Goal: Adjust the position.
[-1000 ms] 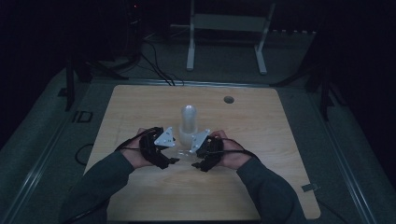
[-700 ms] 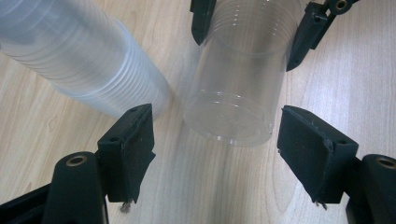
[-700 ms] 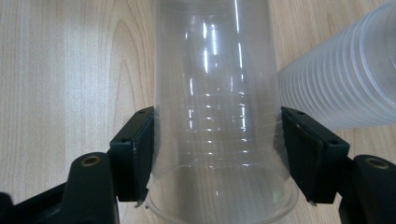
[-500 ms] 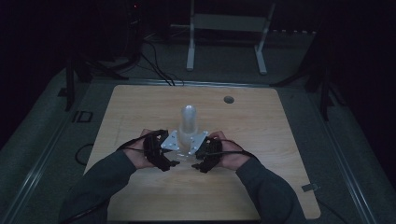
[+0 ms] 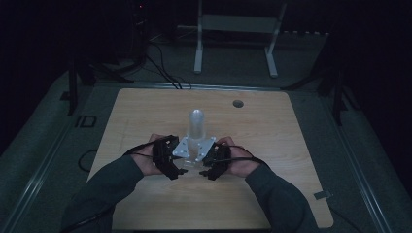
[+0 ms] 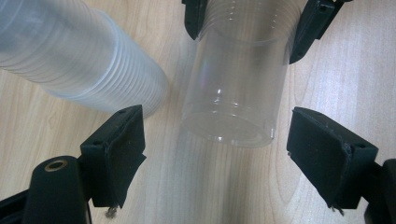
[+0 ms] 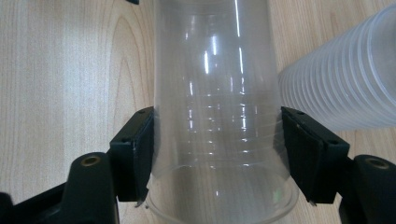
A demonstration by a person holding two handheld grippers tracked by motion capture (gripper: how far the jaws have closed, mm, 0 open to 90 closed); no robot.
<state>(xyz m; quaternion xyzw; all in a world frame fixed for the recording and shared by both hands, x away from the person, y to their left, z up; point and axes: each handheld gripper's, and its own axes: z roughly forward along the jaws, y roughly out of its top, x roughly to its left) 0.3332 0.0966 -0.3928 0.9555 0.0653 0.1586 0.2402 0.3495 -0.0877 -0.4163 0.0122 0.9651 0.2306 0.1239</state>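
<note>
The clear cup (image 7: 219,116), just beside the stack of cups (image 5: 196,127) on the table (image 5: 291,145), sat clamped in my right tool (image 7: 217,154) while my left tool (image 6: 215,149), jaws just opened, stood apart around its base, so next I judged setting it down needed care.

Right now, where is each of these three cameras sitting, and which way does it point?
High view: above the person's side, looking forward and down on the wooden table; both forearms, left gripper and right gripper show, by the stack of cups.
Left gripper view: rides the left gripper, looking along its open jaws at the clear plastic cup, clear of its pads.
Right gripper view: rides the right gripper, whose jaws clamp the cup.
Shared: both gripper views show that cup and the stack.
</note>
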